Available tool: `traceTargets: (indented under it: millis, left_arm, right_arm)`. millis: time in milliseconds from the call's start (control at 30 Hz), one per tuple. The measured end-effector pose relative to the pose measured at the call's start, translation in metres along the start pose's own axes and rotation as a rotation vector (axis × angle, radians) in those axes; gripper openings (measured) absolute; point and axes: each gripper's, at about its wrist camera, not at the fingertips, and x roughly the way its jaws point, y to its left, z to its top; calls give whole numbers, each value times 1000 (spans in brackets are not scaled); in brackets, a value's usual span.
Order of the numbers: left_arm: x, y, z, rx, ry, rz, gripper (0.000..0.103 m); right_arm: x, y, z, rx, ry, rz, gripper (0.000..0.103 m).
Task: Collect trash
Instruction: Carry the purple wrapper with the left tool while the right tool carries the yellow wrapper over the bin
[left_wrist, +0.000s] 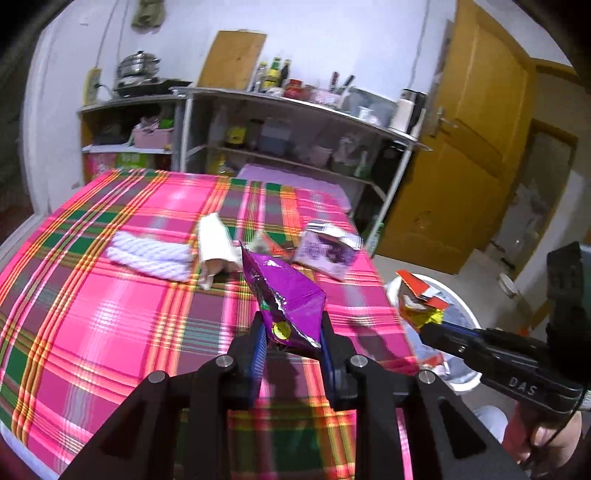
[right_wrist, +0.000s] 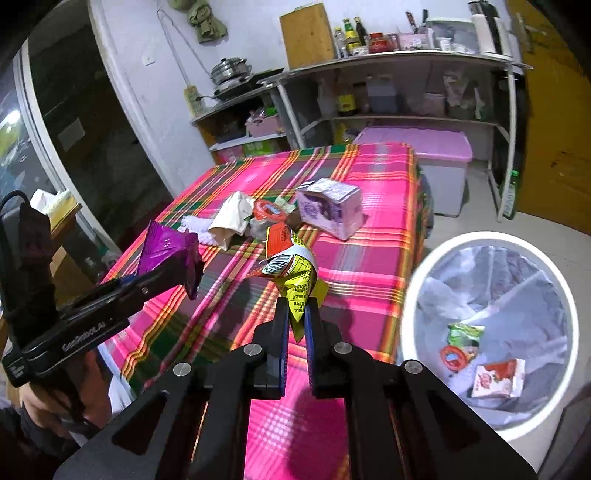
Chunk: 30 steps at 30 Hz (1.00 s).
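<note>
Right now my left claw (left_wrist: 291, 332) is clamped on a light, crinkly purple wrapper (left_wrist: 286, 295), my right claw (right_wrist: 297, 317) on a yellow wrapper (right_wrist: 295, 280); both hang over the counter (right_wrist: 369, 258) beside the bin (right_wrist: 569, 295). Farther back, a stiffer purple carton (right_wrist: 330, 206) wants a corner grip; open floor surrounds the bin.

Bench (left_wrist: 110, 332) covered in pink/green/yellow plaid cloth, edge to edge. On it, clustered toward the far right: white twisted rope bundle (left_wrist: 151, 256), flat; crumpled white paper wrapper (left_wrist: 214, 245) just beside it, touching or overlapping, can't tell which; small wrappers with a red-lidded cup (right_wrist: 267, 210) next to that; purple-and-white carton (right_wrist: 330, 208) on its side, near the right edge. Near half of the cloth is bare. Floor: white bin (right_wrist: 417, 295) just beside the bench's right edge, pink-lidded box (right_wrist: 436, 147) behind the far end.
</note>
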Motion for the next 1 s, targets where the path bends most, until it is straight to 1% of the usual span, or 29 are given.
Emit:
traceTargets:
  millis: [233,467,767,1000]
  left_arm:
    - [-3,-38,-1,58,5,-65,26]
    - [3,-71,0,110,20,-123,26]
    - [25,-110,0,174,56,-193,26]
    - [47,-136,-2,214,98,-231,26]
  right_arm:
    - [-26,-19,-7,38,-37,-42,9]
    - [-44,-41,-11,76,-61,-81,9]
    - [-60,-75,-22,140,-78,-134,9]
    - [-65,-102,-29,197,-71,-168,9]
